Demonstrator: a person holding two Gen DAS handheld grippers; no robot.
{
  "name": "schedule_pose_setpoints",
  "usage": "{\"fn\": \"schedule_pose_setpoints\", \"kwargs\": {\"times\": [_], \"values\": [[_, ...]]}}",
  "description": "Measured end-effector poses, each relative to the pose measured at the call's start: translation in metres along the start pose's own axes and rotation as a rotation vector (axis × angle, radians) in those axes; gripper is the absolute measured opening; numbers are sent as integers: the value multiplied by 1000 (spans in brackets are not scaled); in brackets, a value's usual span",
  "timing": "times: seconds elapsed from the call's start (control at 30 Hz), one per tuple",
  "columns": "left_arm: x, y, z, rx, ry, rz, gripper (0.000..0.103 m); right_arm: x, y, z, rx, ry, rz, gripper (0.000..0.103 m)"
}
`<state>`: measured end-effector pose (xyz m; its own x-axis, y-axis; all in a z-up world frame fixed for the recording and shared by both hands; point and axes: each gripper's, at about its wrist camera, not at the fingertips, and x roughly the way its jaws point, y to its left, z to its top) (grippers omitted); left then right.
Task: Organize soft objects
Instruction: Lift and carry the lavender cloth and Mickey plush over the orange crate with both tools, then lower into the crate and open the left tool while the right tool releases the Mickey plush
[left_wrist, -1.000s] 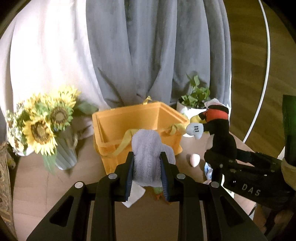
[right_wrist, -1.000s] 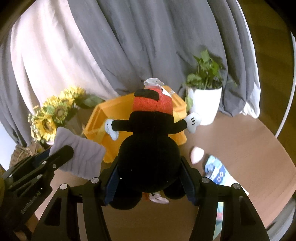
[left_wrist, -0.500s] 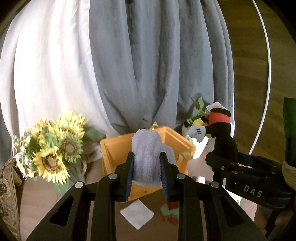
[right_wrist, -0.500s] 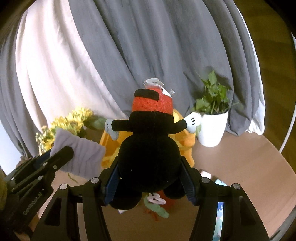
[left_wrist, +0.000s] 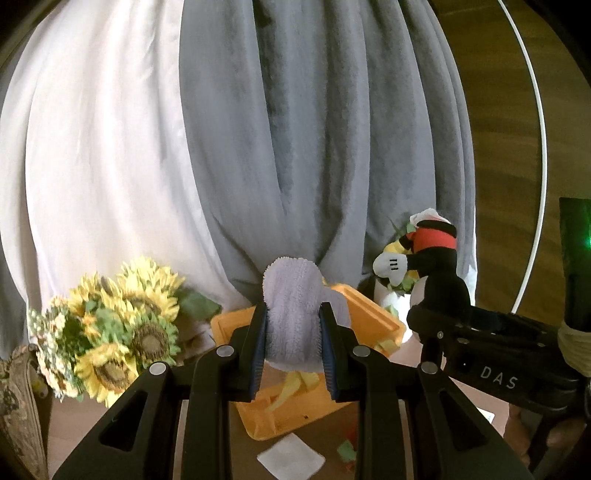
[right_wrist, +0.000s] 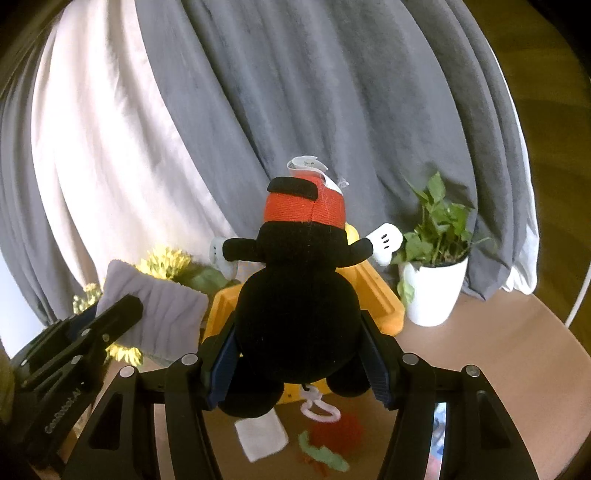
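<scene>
My left gripper (left_wrist: 293, 354) is shut on a folded grey towel (left_wrist: 291, 306) and holds it in the air above the orange bin (left_wrist: 373, 321). My right gripper (right_wrist: 299, 365) is shut on a black plush mouse with red shorts (right_wrist: 299, 295), held above the same orange bin (right_wrist: 380, 299). The plush mouse (left_wrist: 432, 258) also shows at the right of the left wrist view, and the grey towel (right_wrist: 155, 310) at the left of the right wrist view. A white square cloth (right_wrist: 260, 434) and a red and green soft toy (right_wrist: 332, 435) lie on the table in front of the bin.
A sunflower bouquet (left_wrist: 110, 332) stands left of the bin. A potted plant in a white pot (right_wrist: 434, 288) stands to its right. Grey and white curtains (left_wrist: 277, 147) hang behind. The round wooden table (right_wrist: 498, 350) has its edge at the right.
Both grippers have risen with their loads; the bin and table items now sit lower in both views. Both grips are unchanged.
</scene>
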<state>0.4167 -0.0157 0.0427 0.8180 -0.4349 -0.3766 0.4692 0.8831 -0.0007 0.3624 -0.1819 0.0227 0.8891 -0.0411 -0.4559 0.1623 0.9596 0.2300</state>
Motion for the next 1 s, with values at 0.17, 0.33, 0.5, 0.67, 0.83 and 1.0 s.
{"fn": "schedule_pose_setpoints", "kwargs": {"times": [0.17, 0.33, 0.5, 0.67, 0.83, 1.0], "values": [[19, 9, 9, 12, -14, 28, 27, 18, 2, 10, 6, -4, 7, 61], [38, 15, 13, 6, -13, 43, 27, 38, 1, 18, 24, -2, 13, 61], [60, 19, 14, -3, 7, 51, 27, 58, 1, 23, 24, 10, 10, 61], [85, 24, 13, -9, 36, 65, 27, 82, -1, 29, 23, 28, 10, 61], [111, 29, 8, -1, 72, 83, 27, 109, -5, 30, 31, 59, 11, 62], [137, 32, -3, 7, 121, 80, 27, 136, -9, 26, 52, 101, 14, 62]]}}
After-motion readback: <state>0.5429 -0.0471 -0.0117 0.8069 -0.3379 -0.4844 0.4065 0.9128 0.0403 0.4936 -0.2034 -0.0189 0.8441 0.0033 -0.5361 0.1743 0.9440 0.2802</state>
